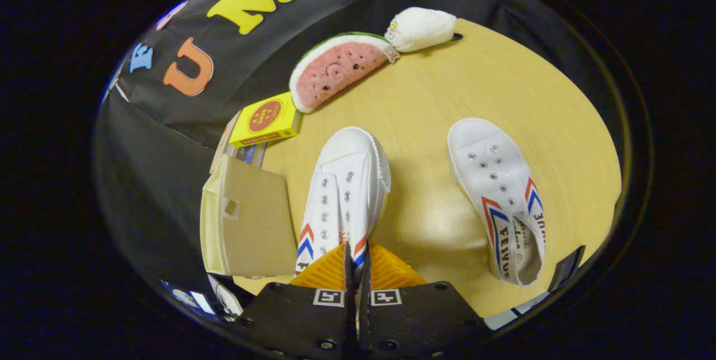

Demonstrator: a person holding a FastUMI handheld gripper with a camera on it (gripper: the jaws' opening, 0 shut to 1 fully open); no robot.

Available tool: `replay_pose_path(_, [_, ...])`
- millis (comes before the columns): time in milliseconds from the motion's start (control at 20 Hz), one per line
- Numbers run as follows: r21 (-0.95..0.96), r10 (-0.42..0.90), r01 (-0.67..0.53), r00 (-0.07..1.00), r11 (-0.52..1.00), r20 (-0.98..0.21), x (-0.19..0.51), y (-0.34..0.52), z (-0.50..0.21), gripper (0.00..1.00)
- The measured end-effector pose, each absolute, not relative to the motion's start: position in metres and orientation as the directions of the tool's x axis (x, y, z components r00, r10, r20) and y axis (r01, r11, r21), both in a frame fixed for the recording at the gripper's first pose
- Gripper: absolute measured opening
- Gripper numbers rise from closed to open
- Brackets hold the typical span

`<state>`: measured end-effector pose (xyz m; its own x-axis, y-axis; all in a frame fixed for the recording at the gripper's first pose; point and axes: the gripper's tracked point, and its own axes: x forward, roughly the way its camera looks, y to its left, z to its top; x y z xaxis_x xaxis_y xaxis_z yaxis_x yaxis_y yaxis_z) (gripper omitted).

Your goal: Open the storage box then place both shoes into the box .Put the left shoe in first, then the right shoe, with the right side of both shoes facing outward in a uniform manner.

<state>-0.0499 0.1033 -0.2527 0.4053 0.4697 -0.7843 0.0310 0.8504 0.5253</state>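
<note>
White canvas shoe [344, 195], rubber-toed, heel collar pinched between the closed ribbed jaws of the gripper [356, 262].

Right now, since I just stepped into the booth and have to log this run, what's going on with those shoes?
The hand-held gripper has its fingers nearly together on the heel end of the near shoe; it looks like a pinch on the heel edge, though I can't be sure both fingers press it. The other shoe lies apart on the table. The box beside the near shoe is open, and no shoe is in it yet.
</note>
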Motion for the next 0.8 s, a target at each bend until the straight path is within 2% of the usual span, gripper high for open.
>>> replay_pose_path(400, [0.506,0.497,-0.128,0.494,0.853,-0.713,-0.027,0.218,-0.127,0.02])
replay_pose_path(800, [0.507,0.568,-0.256,0.412,0.823,-0.713,-0.027,0.364,-0.124,0.02])
